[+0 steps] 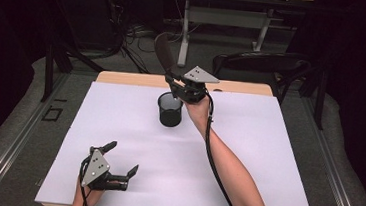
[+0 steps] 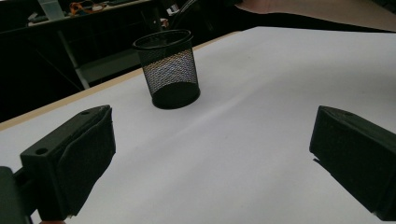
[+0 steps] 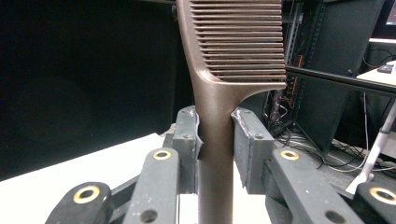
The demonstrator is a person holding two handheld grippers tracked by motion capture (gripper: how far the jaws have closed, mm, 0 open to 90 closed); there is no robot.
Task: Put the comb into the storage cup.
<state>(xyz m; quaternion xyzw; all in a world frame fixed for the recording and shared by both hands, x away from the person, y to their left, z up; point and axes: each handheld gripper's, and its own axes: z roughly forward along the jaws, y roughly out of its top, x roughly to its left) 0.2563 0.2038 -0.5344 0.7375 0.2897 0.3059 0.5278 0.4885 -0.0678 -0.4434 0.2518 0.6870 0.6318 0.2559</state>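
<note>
**Brown comb clamped above the mesh cup**

Brown and matte, the comb point(image 3: 219, 93) stands upright between the jaws of my right gripper point(image 3: 215, 140), which I have closed tight on its handle just below the teeth. From the high view, that right gripper point(image 1: 188, 89) sits over the far side of the table point(image 1: 247, 154), just behind and above the black mesh cup point(image 1: 170, 110), with the comb point(image 1: 163, 53) rising up and away from it. The cup stands upright on the white tabletop, near the far edge, and I cannot see anything inside it. My left gripper point(image 1: 120, 160) rests low near the front left corner, well apart from the cup, its jaws spread wide and holding nothing. Along those open jaws I see the cup point(image 2: 169, 70) straight ahead across bare white surface.
</note>
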